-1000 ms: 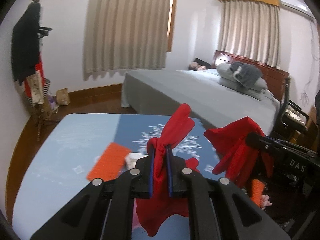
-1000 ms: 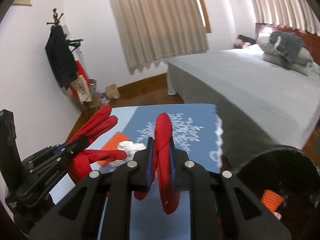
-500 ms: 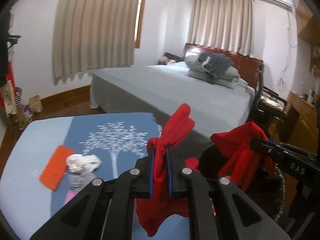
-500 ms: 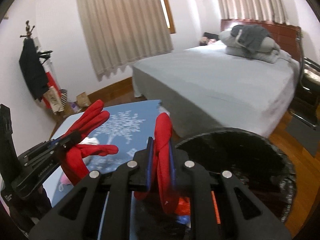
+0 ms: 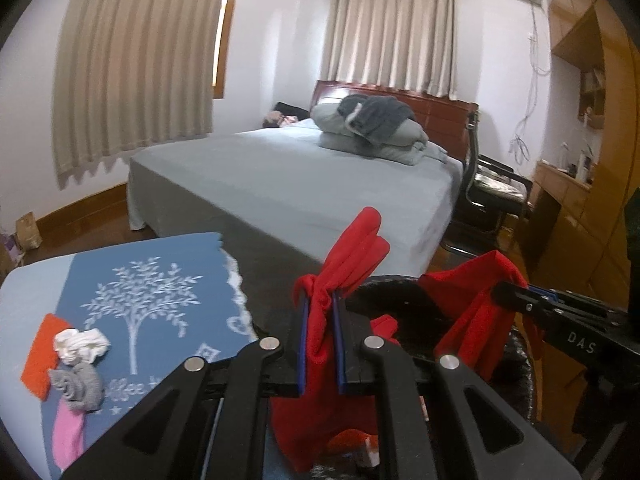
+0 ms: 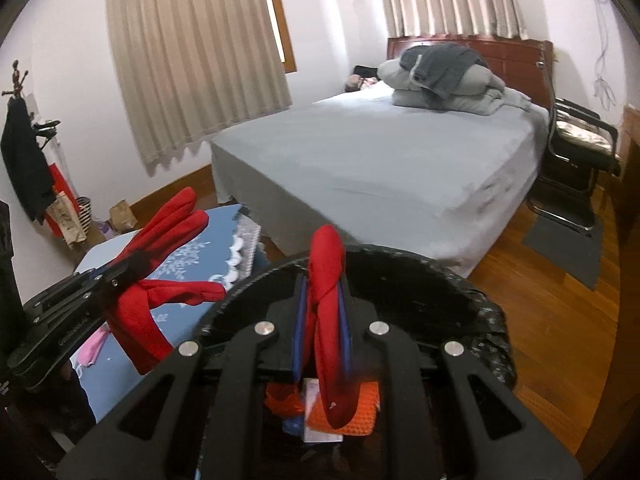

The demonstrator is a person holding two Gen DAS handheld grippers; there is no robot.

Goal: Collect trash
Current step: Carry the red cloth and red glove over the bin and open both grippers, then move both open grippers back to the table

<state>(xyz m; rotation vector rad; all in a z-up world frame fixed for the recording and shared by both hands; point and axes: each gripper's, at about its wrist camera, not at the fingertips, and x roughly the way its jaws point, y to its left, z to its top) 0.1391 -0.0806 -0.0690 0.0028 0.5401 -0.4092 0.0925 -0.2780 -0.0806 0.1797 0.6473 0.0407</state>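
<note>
My left gripper (image 5: 320, 304) is shut on a red glove (image 5: 352, 252), held at the near rim of a black-lined trash bin (image 5: 516, 376). My right gripper (image 6: 322, 284) is shut on a second red glove (image 6: 330, 364) that hangs over the bin's (image 6: 424, 276) opening. Orange cloth and paper (image 6: 360, 416) lie inside the bin. Each gripper shows in the other's view: the right one (image 5: 500, 290) and the left one (image 6: 132, 260). On the blue table cloth (image 5: 160, 292) lie a white crumpled paper (image 5: 82, 344), a grey wad (image 5: 80, 388), an orange cloth (image 5: 40, 356) and a pink piece (image 5: 68, 436).
A grey bed (image 6: 400, 160) with folded bedding stands behind the bin. A black chair (image 6: 576, 152) and a dark floor mat (image 6: 564, 248) are at right. A coat rack (image 6: 24, 160) stands by the left wall. Wooden cabinets (image 5: 580, 184) stand at far right.
Both grippers have swung right from over the table to the trash bin, each still holding its red glove. The table trash now sits at the left edge.
</note>
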